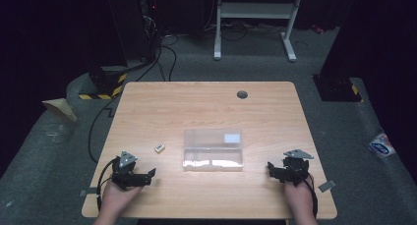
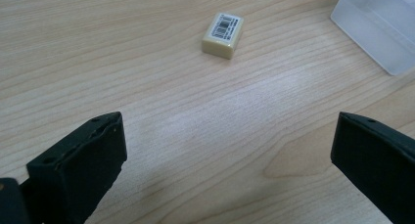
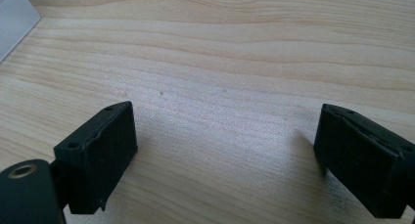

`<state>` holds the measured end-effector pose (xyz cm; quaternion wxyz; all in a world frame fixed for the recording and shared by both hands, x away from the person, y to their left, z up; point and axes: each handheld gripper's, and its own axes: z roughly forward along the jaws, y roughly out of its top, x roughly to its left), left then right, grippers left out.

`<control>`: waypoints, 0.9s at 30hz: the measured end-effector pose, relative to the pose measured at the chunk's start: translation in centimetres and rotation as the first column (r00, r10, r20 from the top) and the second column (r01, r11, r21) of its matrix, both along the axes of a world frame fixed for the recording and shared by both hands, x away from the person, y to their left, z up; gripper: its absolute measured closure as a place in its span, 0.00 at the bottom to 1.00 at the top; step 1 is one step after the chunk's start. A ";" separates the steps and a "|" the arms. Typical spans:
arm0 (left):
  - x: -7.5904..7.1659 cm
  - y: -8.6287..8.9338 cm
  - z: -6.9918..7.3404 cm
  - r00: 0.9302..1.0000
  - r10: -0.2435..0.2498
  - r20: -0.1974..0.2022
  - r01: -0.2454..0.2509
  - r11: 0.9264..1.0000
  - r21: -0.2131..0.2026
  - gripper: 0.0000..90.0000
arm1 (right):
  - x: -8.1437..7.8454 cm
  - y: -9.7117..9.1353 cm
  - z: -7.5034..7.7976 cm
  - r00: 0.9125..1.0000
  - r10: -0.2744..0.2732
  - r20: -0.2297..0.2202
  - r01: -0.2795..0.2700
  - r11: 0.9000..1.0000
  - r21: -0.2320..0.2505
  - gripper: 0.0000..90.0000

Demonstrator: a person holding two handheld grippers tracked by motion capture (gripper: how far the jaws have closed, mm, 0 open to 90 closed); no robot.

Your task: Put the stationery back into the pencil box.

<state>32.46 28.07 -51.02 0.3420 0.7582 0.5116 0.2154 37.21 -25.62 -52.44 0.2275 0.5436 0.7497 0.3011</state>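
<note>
While both hands rest near the bottom edge of the high view, each tool stands with its jaws spread wide and nothing between them. Left gripper (image 1: 147, 175) sits at the lower left of the table (image 1: 206, 97); right gripper (image 1: 273, 169) sits at the lower right. A small cream eraser (image 1: 159, 147) with a barcode label lies on the bare wood just above and slightly right of the left gripper, and just left of the clear plastic box (image 1: 213, 150) at the centre of the frame.

In the left gripper view the eraser (image 2: 223, 34) appears in the upper middle, ahead of the jaws and a little left of the midline between them, with a corner of the box (image 2: 374, 31) at the upper right. Its long axis runs roughly away from the camera, tilted slightly to the right, so the short sides face the two jaws.

In the right gripper view bare wood lies ahead, with an edge of the box (image 3: 14, 23) at the upper left.

Judged from this layout, the left gripper is much the nearer to the eraser and would need a short forward reach; the box stands between the eraser and the right gripper.
</note>
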 end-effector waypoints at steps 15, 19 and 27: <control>1.4 -0.5 0.0 1.000 -0.022 -0.016 0.022 1.000 0.009 0.01 | 0.0 0.0 0.0 1.000 0.014 0.000 -0.014 1.000 -0.002 0.09; 2.2 -0.7 -0.1 0.999 -0.023 -0.023 0.023 1.000 0.014 0.01 | 0.0 0.0 0.0 1.000 0.014 0.000 -0.014 1.000 -0.003 0.09; 3.5 -1.1 -0.1 1.000 -0.024 0.006 0.024 0.999 -0.020 0.03 | 0.0 0.0 0.0 1.000 0.016 0.000 -0.016 1.000 -0.003 0.09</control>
